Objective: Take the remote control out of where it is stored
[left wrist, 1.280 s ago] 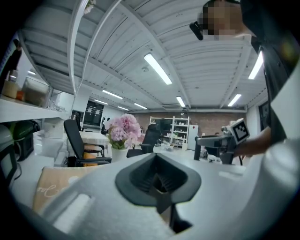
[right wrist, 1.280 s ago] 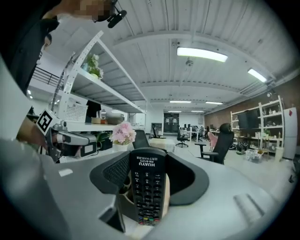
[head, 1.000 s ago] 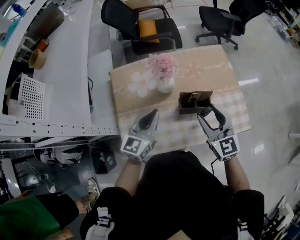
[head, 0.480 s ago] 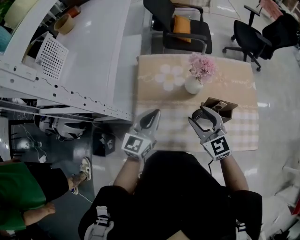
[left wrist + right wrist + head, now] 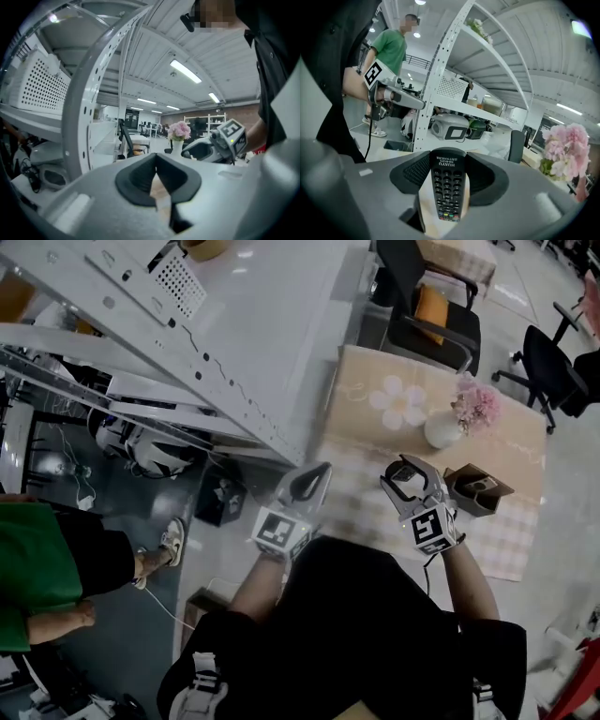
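Near the open brown cardboard box (image 5: 478, 489), the right gripper (image 5: 405, 474) clamps a slim black buttoned remote (image 5: 449, 190) between ribbed pads; the left gripper (image 5: 309, 482) is pinched closed, empty.

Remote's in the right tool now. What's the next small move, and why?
Probably lower the right tool and set the remote on the bare checked tablecloth near it. The jaws are clamped on the remote and it is already clear of the brown holder, so only putting it down seems left.
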`<state>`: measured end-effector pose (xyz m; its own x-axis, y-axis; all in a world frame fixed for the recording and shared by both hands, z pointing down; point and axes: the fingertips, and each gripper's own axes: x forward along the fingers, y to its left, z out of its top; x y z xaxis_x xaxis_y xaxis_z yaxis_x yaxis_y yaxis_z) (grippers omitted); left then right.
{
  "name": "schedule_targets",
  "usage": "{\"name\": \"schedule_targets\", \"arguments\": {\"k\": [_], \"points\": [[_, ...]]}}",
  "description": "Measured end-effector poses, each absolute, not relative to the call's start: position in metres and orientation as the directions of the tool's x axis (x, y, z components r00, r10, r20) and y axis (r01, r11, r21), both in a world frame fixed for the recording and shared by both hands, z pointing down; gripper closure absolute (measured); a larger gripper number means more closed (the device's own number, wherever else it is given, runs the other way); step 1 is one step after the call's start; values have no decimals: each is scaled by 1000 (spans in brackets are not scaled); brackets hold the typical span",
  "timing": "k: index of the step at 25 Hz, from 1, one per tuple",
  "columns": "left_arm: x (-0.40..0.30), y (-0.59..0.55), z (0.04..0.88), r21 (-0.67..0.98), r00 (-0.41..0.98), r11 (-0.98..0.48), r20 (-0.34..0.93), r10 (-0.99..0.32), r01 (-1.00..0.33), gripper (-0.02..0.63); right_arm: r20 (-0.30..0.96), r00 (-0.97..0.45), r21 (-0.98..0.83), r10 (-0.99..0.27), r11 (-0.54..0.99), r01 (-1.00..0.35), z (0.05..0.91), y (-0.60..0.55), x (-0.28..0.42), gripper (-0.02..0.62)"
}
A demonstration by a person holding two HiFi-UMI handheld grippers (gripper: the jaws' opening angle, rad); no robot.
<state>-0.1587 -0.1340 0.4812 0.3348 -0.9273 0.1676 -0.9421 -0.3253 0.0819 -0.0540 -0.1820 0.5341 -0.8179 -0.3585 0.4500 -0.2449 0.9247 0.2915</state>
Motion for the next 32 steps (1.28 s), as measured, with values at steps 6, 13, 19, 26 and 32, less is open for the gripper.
{"name": "schedule_targets", "arguments": {"k": [6,13,19,26,32], "points": [[-195,-115,481,80,293,-283,160,-943,-956,604,550,-766,349,-333,925,-152,563,-176,-84,354],[-220,-101,484,77,239,-229,165,-957,-970,604,632,-714,421,-302,907,-11,584,-174,-108,354],[-234,-91,490,72,202,-192,185,-962,-979,604,665,-698,421,-264,905,58,598,-173,-126,354],[-247,-77,496,73,147,-134,205,-968,-988,604,728,-654,426,-205,883,198,626,-165,-147,360],[-259,-65,503,76,97,-82,219,-971,-994,604,776,-609,411,-165,864,290,653,-162,-161,367]]}}
